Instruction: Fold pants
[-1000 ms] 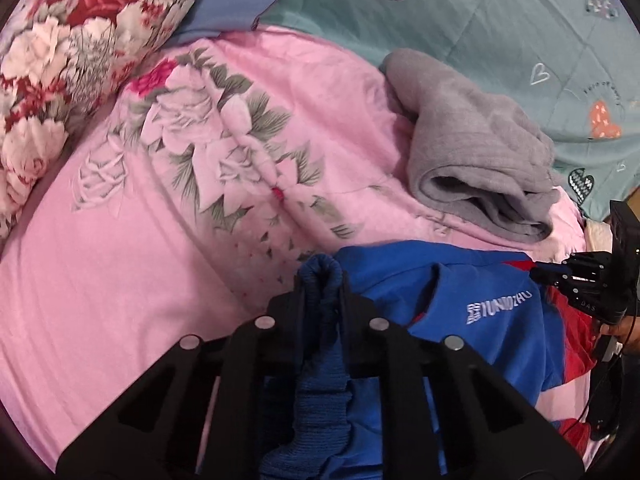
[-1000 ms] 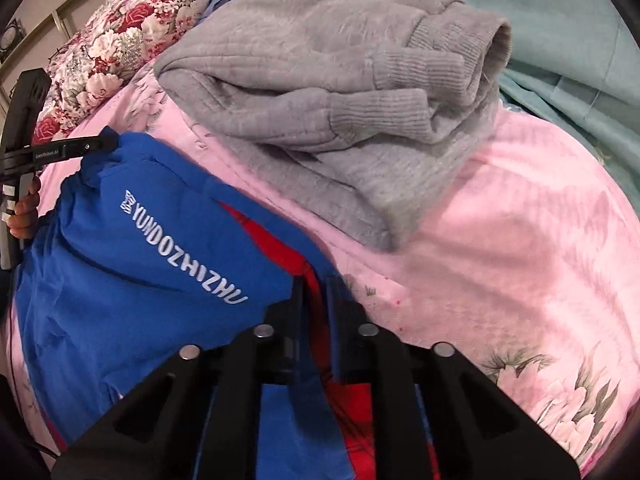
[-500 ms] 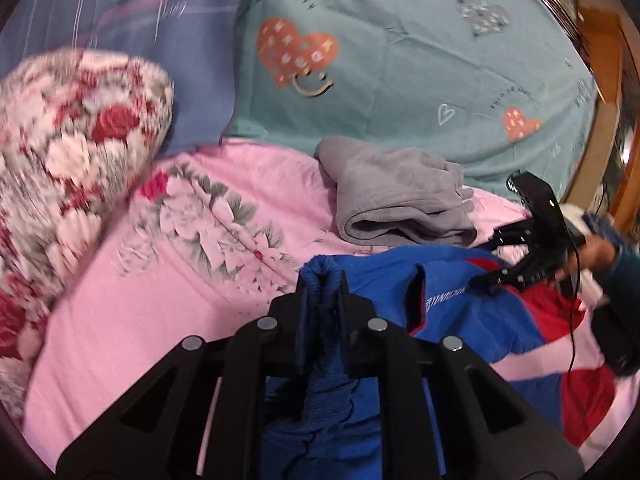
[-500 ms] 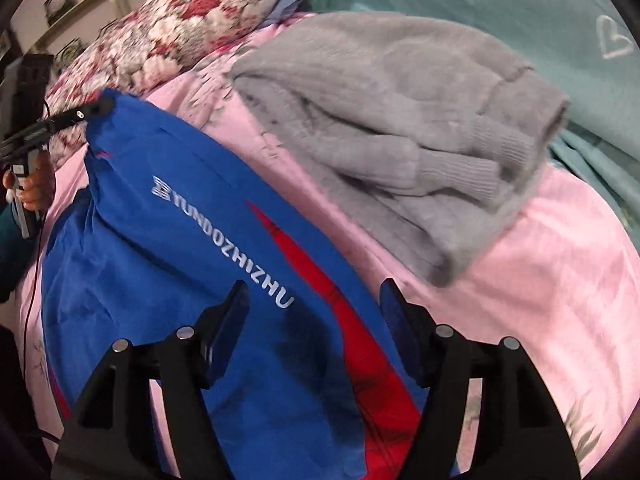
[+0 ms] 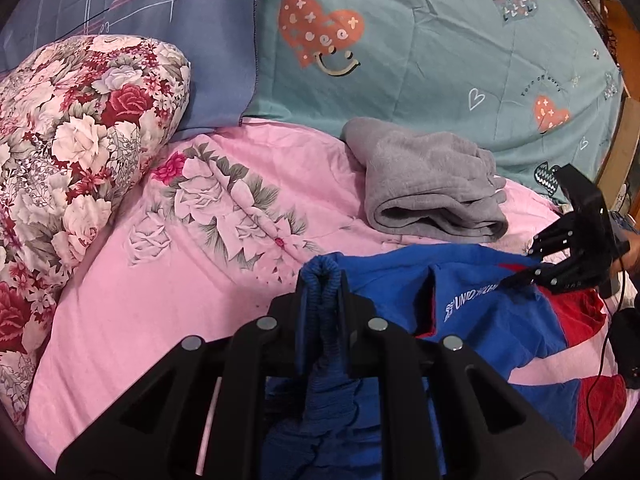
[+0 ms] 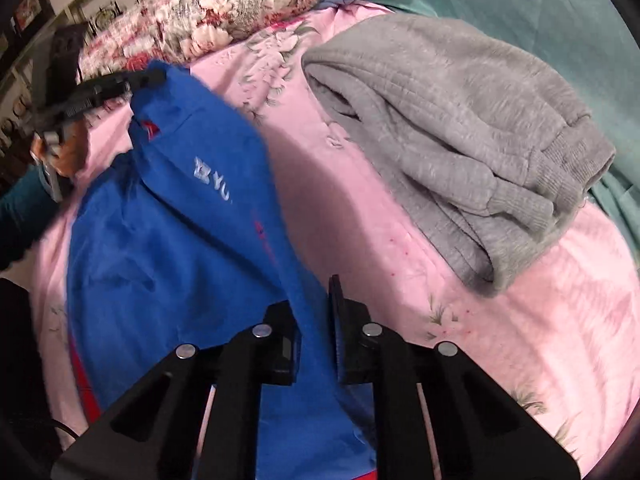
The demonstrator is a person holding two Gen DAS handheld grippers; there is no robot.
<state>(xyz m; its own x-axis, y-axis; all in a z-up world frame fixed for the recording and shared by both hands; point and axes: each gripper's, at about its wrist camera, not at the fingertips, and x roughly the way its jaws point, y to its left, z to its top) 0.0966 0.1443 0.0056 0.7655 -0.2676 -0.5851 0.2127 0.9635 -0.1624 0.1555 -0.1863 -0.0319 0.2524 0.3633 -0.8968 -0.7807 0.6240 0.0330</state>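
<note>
Lying limp and lightweight on the pink floral bedspread [image 5: 168,280] just in front of the folded grey fleece garment [image 5: 432,184], soft blue-and-red track pants [image 6: 168,248] sagging between left claw [image 5: 322,292] clamping the ribbed waistband and right claw [image 6: 314,320] pinching the edge, probably gripping best at band and hems.

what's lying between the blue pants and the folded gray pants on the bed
Only bare pink floral bedsheet separates the blue pants from the gray pants; the right wrist view shows it best.
</note>
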